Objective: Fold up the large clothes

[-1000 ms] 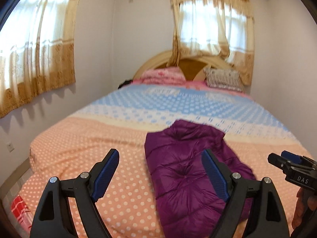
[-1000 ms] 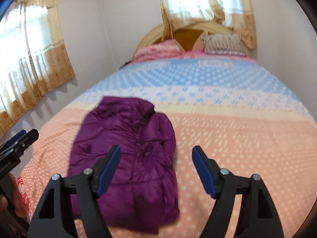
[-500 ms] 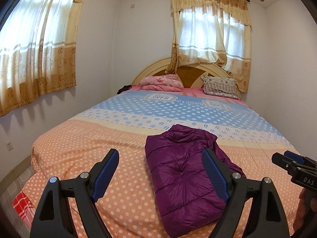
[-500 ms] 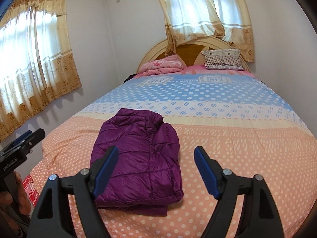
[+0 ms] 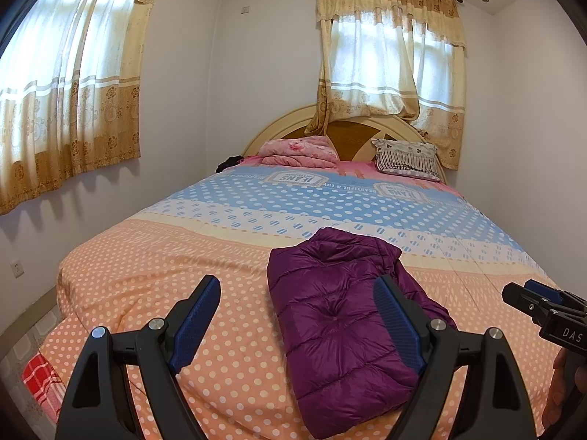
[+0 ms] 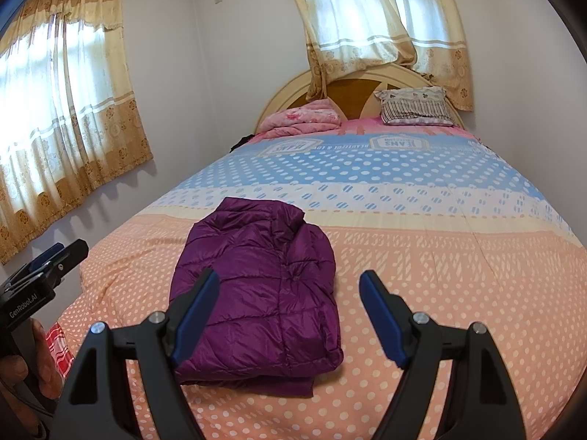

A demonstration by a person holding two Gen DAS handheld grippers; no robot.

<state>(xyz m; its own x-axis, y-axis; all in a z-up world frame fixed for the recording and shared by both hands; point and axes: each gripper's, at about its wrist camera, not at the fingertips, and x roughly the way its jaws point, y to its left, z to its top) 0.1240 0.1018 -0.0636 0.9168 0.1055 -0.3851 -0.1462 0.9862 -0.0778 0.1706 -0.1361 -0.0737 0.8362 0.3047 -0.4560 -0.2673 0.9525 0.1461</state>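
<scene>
Polka-dot bedspread (image 5: pixel 154 286) under folded purple jacket (image 5: pixel 341 326); left claw (image 5: pixel 297 326), right claw (image 6: pixel 290 315) both released, empty.

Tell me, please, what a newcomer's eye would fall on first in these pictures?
A folded purple quilted puffer jacket lies on the orange dotted near end of the bedspread, untouched. Both black claws with blue pads, left claw and right claw, hang open above it. Behind, gold-trimmed sheer curtains glow over the arched wooden headboard.
</scene>
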